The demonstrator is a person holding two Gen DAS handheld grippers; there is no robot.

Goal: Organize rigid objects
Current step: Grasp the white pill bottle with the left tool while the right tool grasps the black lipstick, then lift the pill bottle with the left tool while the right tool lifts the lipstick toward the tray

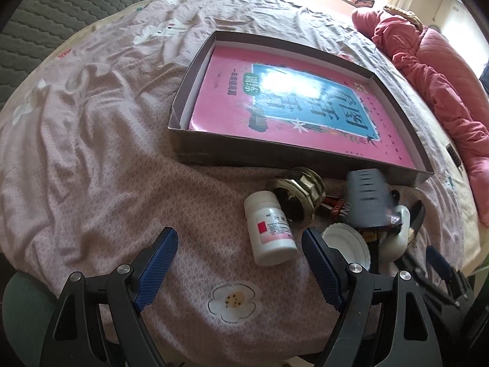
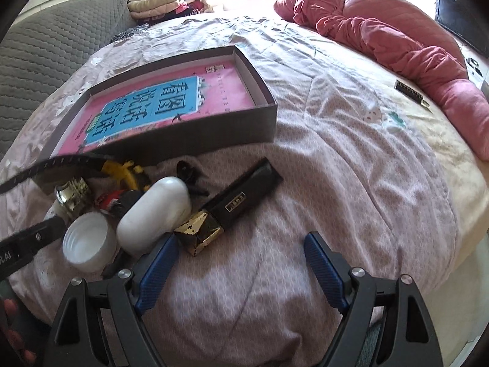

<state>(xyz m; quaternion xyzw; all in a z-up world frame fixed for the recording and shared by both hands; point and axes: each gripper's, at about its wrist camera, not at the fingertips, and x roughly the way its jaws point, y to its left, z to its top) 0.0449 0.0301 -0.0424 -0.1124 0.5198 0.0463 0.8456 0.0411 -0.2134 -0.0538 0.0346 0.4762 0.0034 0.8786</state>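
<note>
— Anything legible?
— The pink book [image 2: 152,104] in the box [image 2: 195,140] reads 看图说话写话 on its blue panel. The pill bottle [image 1: 269,229] label's print is too small, and a black arm [image 2: 18,244] shows "LAI".

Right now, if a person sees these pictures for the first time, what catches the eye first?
First, the pink book with a blue panel, lying flat in the shallow box on the bed. Next, the clutter in front of the box: a white bottle on its side, a brass fitting, a black and gold case. Both grippers, left and right, are open and empty.
</note>
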